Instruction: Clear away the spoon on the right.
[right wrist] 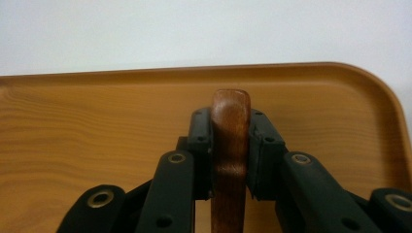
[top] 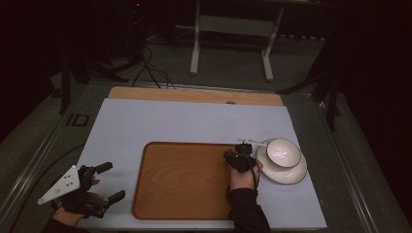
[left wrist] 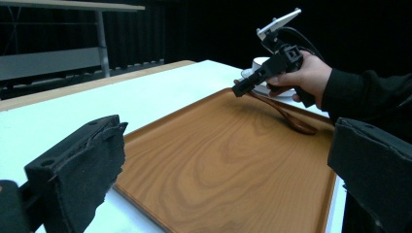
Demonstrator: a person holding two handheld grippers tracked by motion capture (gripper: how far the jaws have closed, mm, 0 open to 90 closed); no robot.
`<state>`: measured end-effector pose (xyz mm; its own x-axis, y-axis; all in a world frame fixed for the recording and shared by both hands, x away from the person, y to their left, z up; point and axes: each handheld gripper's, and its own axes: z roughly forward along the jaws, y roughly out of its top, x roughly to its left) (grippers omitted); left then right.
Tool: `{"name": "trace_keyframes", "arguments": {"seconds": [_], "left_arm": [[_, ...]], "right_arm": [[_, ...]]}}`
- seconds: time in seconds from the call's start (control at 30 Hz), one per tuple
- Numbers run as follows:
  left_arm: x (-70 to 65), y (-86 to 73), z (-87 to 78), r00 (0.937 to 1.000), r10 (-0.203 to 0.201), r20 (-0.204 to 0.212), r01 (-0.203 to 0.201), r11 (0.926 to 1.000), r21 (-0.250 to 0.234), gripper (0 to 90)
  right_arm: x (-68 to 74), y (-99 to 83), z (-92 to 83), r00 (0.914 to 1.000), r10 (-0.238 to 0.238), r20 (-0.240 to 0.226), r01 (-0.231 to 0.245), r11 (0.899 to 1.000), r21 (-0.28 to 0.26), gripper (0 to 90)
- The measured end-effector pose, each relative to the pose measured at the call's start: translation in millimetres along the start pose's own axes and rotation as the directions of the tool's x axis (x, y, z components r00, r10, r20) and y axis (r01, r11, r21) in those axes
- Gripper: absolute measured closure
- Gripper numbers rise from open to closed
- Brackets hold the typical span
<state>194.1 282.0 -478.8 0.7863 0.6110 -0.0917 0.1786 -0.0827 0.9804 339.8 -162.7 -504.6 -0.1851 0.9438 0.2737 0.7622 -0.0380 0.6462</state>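
Right gripper (right wrist: 230,160) clamps a wooden spoon (left wrist: 286,116) by its handle over the tray's (top: 180,204) right edge, beside the bowl (top: 283,152); thin grip, so the spoon may twist or slip; left gripper (top: 108,182) hangs wide off the tray's left.

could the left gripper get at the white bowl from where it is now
Probably not directly. The left gripper sits open at the table's near left corner, while the white bowl stands on its saucer beyond the tray's far side, with the right gripper and its wooden spoon in between.
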Motion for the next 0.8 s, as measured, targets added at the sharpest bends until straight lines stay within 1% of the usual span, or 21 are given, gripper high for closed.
{"name": "trace_keyframes", "arguments": {"seconds": [0.3, 0.37, 0.5, 0.6, 0.63, 0.77, 0.8], "left_arm": [[-0.1, -0.1, 0.0, 1.0, 0.002, 0.002, -0.002, 1.0, 0.002, 0.1], [-0.1, 0.0, -0.2, 1.0, 0.002, 0.002, -0.002, 1.0, 0.001, 0.1], [-0.3, 0.0, -0.3, 1.0, 0.002, 0.003, -0.002, 1.0, 0.001, 0.1], [-0.4, 0.0, -0.1, 1.0, 0.003, 0.004, -0.003, 1.0, 0.002, 0.1], [-0.4, 0.0, -0.1, 1.0, 0.003, 0.003, -0.003, 1.0, 0.003, 0.1], [-0.5, 0.0, -0.2, 1.0, 0.004, 0.003, -0.004, 1.0, 0.003, 0.1], [-0.4, 0.0, -0.1, 1.0, 0.004, 0.003, -0.004, 1.0, 0.003, 0.1]], "right_arm": [[-4.4, -5.1, 12.0, 0.9999, 0.002, 0.017, -0.003, 1.0, 0.024, 74.7], [-5.0, -6.1, 13.9, 0.9996, -0.001, 0.027, 0.0, 1.0, 0.027, 74.6], [-7.4, -6.0, 15.1, 0.9992, -0.005, 0.039, 0.003, 1.0, 0.031, 74.4], [-9.3, -5.3, 15.2, 0.9988, -0.001, 0.048, 0.0, 1.0, 0.024, 73.6], [-9.6, -5.0, 15.2, 0.9983, -0.007, 0.058, 0.006, 1.0, 0.022, 73.3], [-11.1, -2.4, 15.7, 0.998, -0.009, 0.063, 0.007, 1.0, 0.026, 67.0], [-11.4, -1.7, 15.9, 0.9983, -0.009, 0.058, 0.008, 1.0, 0.031, 66.0]]}}
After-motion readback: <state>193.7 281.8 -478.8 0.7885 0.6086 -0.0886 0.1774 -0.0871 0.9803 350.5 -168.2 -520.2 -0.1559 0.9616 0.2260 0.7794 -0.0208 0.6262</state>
